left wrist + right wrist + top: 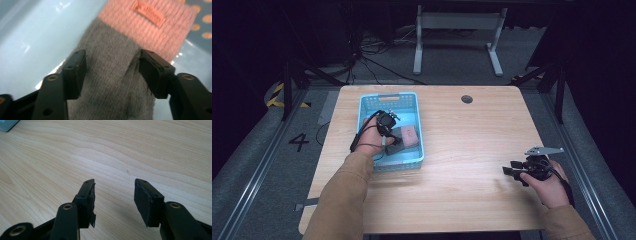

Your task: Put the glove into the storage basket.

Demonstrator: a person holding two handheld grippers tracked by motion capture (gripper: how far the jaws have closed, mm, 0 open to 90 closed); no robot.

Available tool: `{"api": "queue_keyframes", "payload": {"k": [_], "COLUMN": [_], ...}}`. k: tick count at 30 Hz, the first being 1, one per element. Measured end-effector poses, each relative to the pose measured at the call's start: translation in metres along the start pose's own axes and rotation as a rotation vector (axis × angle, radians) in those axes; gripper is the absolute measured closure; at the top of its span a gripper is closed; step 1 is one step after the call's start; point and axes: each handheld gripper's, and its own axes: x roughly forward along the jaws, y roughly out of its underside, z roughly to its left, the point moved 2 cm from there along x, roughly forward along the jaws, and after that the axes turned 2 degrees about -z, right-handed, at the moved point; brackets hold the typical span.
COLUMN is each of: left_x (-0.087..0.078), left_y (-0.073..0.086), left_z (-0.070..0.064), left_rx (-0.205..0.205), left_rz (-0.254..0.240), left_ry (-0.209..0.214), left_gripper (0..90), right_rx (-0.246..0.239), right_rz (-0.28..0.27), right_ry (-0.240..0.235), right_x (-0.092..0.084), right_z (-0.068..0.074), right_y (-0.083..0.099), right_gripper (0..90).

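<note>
Nearest, at the right edge of the worktop [462, 165], holding the right gripper [508, 172] low over bare wood, with fingers [86, 195] spread wide and nothing between them; idle by the look of it, and needing no move yet. Farther in and to the left, reaching the left gripper [394, 141] down into the blue basket [419, 125], nose pointed at a grey and pink knitted sock [125, 45]. Seen along the left gripper's own camera: fingers [76, 70] parted on either side of the grey half, close against the knit but apparently not pinching it, so open rather than gripping. Lying flat on the basket's floor, toward its near right corner, with the pink labelled end pointing away from the fingers. Reads as the setting-down step, at the letting-go, with the sock already resting in the basket. Next, probably: widen a touch if any yarn clings to the right-hand pad, where a small fold stands up, then lift straight up clear of the basket's wall before swinging back over the worktop. Worth watching for the knit snagging and riding up with the fingers.
</note>
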Motion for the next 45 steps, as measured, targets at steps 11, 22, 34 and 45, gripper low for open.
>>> {"api": "queue_keyframes", "payload": {"k": [11, 22, 34, 45], "left_x": [-0.037, -0.078, -0.102, -0.096], "left_y": [-0.005, -0.005, 0.012, 0.033], "left_z": [-0.016, -0.053, -0.102, -0.127], "left_rx": [-0.028, -0.007, 0.056, 0.083], "left_rz": [-0.134, -0.22, -0.242, -0.234], "left_ry": [0.014, 0.071, 0.13, 0.177], "left_gripper": [34.4, 33.8, 32.3, 30.8], "right_rx": [-0.023, -0.045, -0.064, -0.077], "right_rz": [0.001, 0.0, 0.01, 0.011], "right_ry": [-0.023, -0.04, -0.056, -0.057], "right_x": [0.009, 0.018, 0.024, 0.023], "right_z": [0.005, 0.01, 0.013, 0.011], "right_y": [-0.009, -0.019, -0.022, -0.019], "right_gripper": [50.9, 50.8, 50.2, 48.9]}}
